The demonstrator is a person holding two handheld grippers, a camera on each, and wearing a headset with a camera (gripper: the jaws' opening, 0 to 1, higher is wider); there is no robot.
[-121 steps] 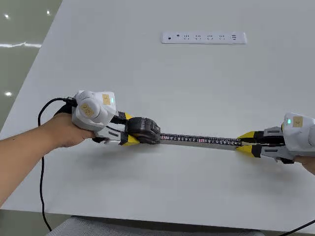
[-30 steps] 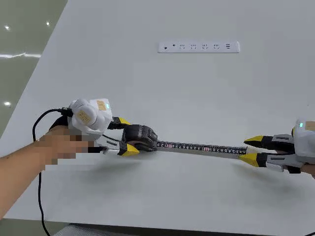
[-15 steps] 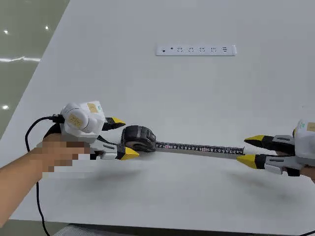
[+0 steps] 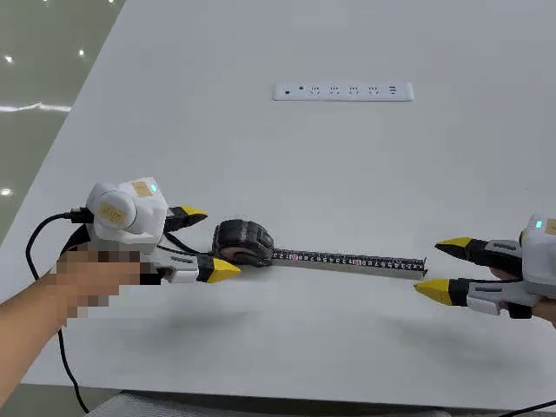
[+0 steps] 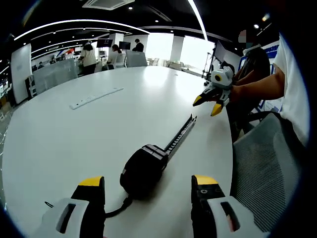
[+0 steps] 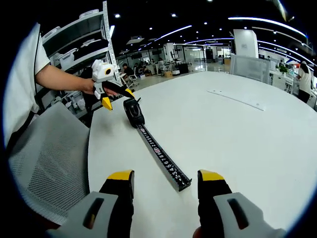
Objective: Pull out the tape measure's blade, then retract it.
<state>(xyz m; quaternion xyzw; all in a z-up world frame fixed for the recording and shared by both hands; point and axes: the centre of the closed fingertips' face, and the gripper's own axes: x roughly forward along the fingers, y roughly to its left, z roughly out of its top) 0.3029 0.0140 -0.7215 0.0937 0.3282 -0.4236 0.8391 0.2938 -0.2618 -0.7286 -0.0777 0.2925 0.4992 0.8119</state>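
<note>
A black tape measure (image 4: 244,241) lies on the white table (image 4: 287,165) with its blade (image 4: 347,260) pulled out to the right, the end hook (image 4: 423,265) resting on the surface. My left gripper (image 4: 204,241) stands open just left of the case, jaws either side but apart from it. In the left gripper view the case (image 5: 144,168) lies between and ahead of the yellow fingertips (image 5: 91,181). My right gripper (image 4: 445,269) is open, a short way right of the blade's end. In the right gripper view the blade tip (image 6: 182,185) lies between the jaws, untouched.
A white power strip (image 4: 343,91) lies at the far middle of the table. A black cable (image 4: 52,226) trails off the left gripper over the table's left edge. A mesh office chair (image 5: 267,173) stands at the near edge. People sit far off in the office.
Both grippers have let go: one second ago the left was shut on the case, four seconds ago the right held the blade's end. Both have drawn back, and the tape lies free.
</note>
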